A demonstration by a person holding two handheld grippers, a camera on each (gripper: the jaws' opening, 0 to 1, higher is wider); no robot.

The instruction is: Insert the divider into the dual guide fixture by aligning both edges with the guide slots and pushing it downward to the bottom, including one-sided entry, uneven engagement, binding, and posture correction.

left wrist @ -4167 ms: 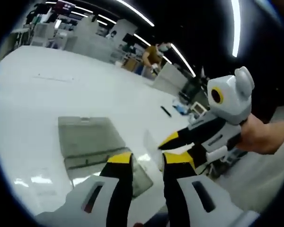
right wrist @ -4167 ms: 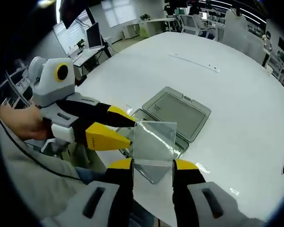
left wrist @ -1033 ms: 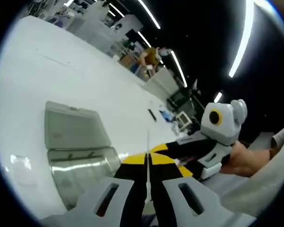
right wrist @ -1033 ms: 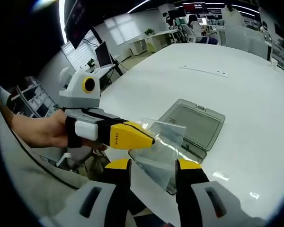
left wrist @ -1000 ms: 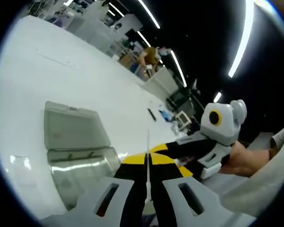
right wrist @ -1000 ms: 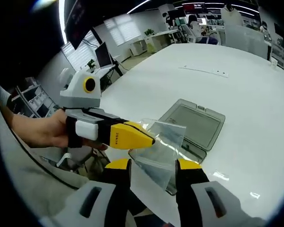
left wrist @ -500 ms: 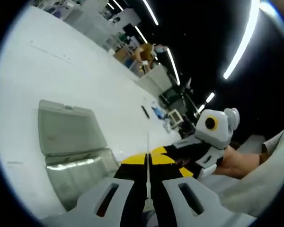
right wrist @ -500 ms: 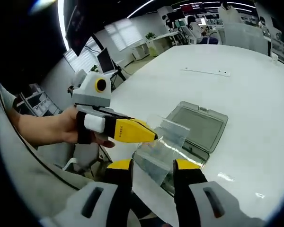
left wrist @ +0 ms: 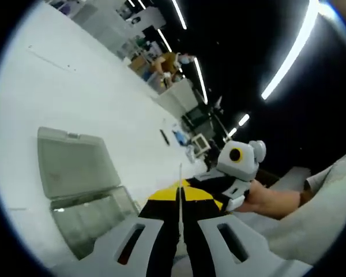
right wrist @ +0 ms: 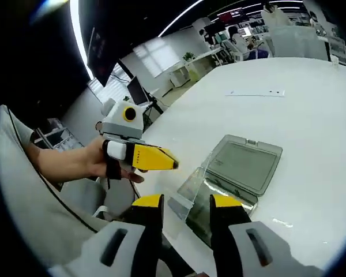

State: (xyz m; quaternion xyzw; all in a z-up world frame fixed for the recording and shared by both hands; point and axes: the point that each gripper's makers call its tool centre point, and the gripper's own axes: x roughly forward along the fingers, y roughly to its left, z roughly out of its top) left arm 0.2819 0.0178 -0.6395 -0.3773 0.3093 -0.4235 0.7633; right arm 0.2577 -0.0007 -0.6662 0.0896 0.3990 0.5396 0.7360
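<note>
Currently the open clear plastic hinged fixture box (right wrist: pixel 230 173) rests on the white table (right wrist: pixel 311 109), below the jaws. The left gripper (left wrist: pixel 179 199) is clamped on the thin transparent divider sheet (left wrist: pixel 180 190), seen edge-on with its long axis running out along the jaws. The right gripper (right wrist: pixel 186 203) stands parted and empty, near the divider's lower corner.

The left gripper (left wrist: pixel 180 199) is pinched tight together, while the right gripper (right wrist: pixel 183 202) is held with jaws apart.
</note>
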